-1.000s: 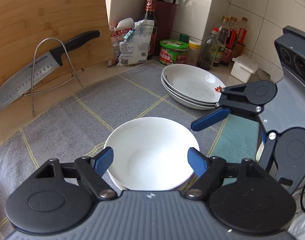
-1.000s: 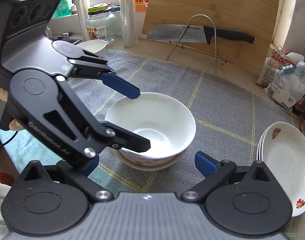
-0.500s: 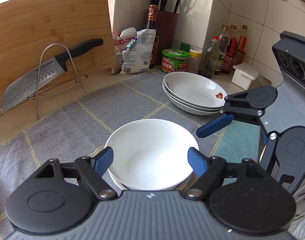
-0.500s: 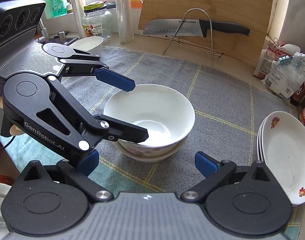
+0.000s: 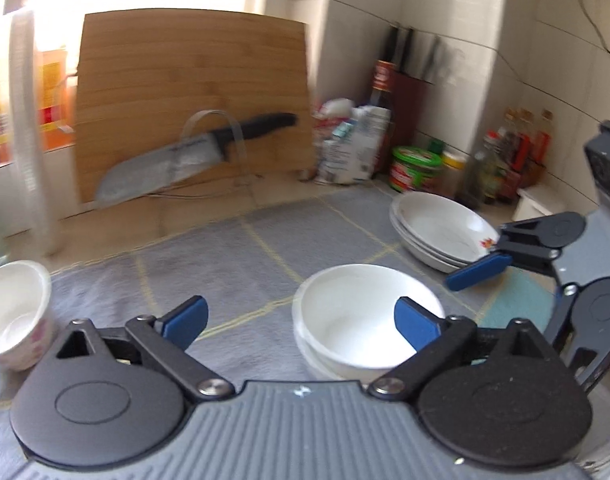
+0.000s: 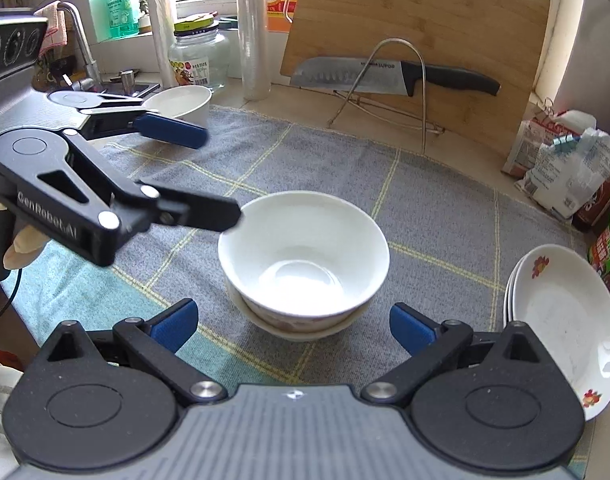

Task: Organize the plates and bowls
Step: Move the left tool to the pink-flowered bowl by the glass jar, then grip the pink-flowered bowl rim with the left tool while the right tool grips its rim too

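On the far left of the grey checked mat [image 6: 445,216], near its rear corner: one small white bowl [image 6: 181,101], upright, apart from the rest. Just right of it, seen from the right wrist: left gripper [image 6: 221,174], jaws opening and spread wide, nothing between them, lower fingertip close by the rim of the stacked bowls, contact not clear. At mid-mat: stacked bowls [image 6: 303,256], one white bowl nested upright in another with a patterned outside. Nearest the right-wrist camera: right gripper [image 6: 291,326], blue pads well apart, gripping nothing, stack just beyond the tips. Behind, at the back of the counter: knife [image 6: 389,76] laid across a wire stand [image 6: 423,92], leaning on an upright bamboo cutting board [image 6: 425,20]. Further right: paper bags [image 6: 565,164] against the wall. At the mat's right edge: stack of shallow white plates [image 6: 565,320] with small flower prints, well apart from the bowls. Left-wrist view blurred; same stack of bowls beside its right blue pad.
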